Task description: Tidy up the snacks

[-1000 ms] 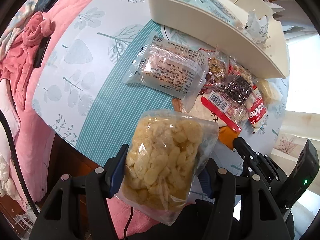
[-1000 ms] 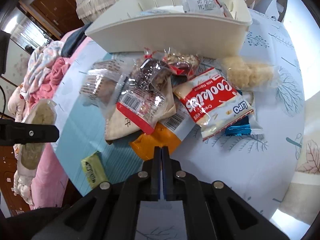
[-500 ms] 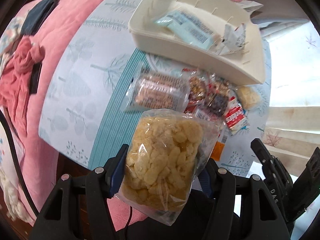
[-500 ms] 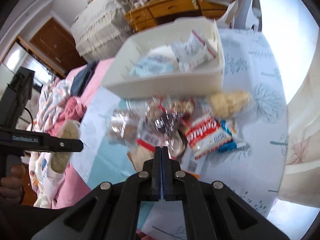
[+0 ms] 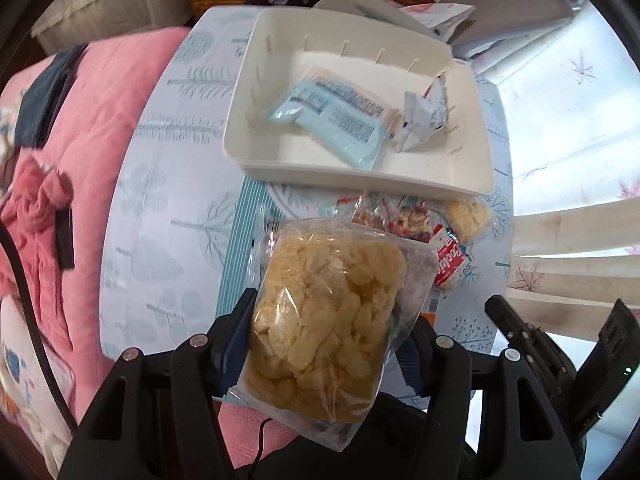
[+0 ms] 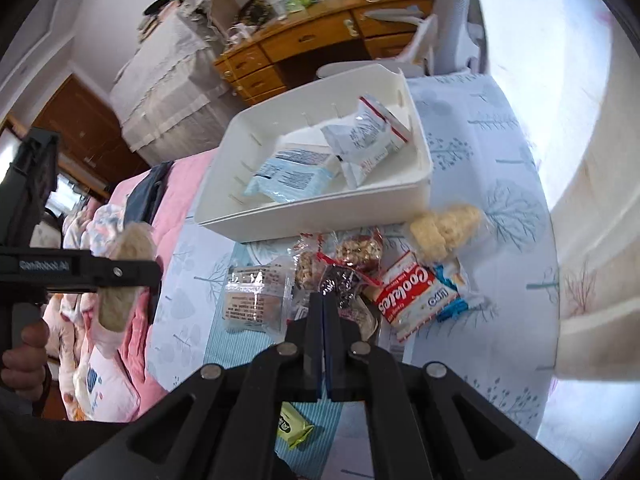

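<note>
My left gripper (image 5: 324, 332) is shut on a clear bag of yellow puffed snack (image 5: 332, 316), held high above the table's near edge. From the right wrist view the same bag (image 6: 124, 276) hangs at the far left in the left gripper (image 6: 120, 270). A white bin (image 5: 460, 160) at the back holds a pale blue packet (image 5: 336, 116) and a white wrapper (image 5: 424, 120). Below the bin (image 6: 304, 220) lies a pile of snacks: a red cookies pack (image 6: 408, 292), a puffed rice cake (image 6: 444, 228), nut bars (image 6: 356, 252). My right gripper (image 6: 322, 300) is shut and empty above the pile.
A small green packet (image 6: 294, 428) lies near the table's front edge. A pink quilt (image 5: 100, 120) with clothes covers the bed on the left. A wooden desk (image 6: 304, 44) and a chair stand beyond the table. Curtains hang on the right.
Both grippers have risen, so the table looks smaller and the inside of the bin shows. The left gripper keeps its hold on the puffed snack bag. The right stays shut.
</note>
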{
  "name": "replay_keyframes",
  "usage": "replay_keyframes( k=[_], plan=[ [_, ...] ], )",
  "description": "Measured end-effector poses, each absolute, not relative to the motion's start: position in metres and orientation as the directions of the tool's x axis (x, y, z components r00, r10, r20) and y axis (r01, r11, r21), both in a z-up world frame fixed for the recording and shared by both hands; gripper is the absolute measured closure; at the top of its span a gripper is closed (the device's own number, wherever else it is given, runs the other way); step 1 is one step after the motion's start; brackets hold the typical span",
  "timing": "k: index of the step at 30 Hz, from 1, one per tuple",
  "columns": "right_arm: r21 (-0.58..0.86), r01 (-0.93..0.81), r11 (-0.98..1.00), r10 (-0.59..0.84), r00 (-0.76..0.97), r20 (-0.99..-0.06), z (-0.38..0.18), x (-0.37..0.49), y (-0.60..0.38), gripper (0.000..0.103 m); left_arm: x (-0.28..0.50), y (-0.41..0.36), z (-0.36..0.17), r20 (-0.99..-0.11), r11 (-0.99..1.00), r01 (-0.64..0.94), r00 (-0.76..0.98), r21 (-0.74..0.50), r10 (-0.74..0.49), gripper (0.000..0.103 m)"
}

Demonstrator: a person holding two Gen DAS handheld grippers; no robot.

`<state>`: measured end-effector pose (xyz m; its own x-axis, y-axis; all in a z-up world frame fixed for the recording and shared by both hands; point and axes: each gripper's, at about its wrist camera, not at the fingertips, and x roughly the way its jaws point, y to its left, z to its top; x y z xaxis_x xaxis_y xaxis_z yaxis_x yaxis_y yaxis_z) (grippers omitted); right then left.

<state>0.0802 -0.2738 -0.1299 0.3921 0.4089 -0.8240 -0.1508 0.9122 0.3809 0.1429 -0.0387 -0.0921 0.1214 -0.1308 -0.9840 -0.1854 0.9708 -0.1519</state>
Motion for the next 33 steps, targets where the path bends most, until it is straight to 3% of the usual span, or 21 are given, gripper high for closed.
replay_keyframes(
  k=[13,20,25,33],
  plan=[
    [0.342,0.206,0.917,0.276,0.292,-0.916,-0.187,0.065,-0.289,0.1,0.163,-0.025,-0.074,-0.955,0.979,-0.013,0.226,-0.202,-0.194,0.042],
    [0.402,0.432,0.807,0.305,0.278,-0.911,-0.222,0.06,-0.296,0.068,0.174,-0.011,-0.082,-0.953,0.976,0.073,0.211,-0.204,-0.216,0.042],
    [0.475,0.548,0.688,0.298,0.383,-0.874,-0.232,0.063,-0.308,0.065,0.189,-0.002,-0.09,-0.954,0.97,0.124,0.193,-0.208,-0.229,0.042],
    [0.445,0.638,0.628,0.226,0.398,-0.889,-0.253,0.083,-0.321,0.065,0.213,0.002,-0.1,-0.95,0.963,0.169,0.196,-0.21,-0.242,0.042]
  ],
)
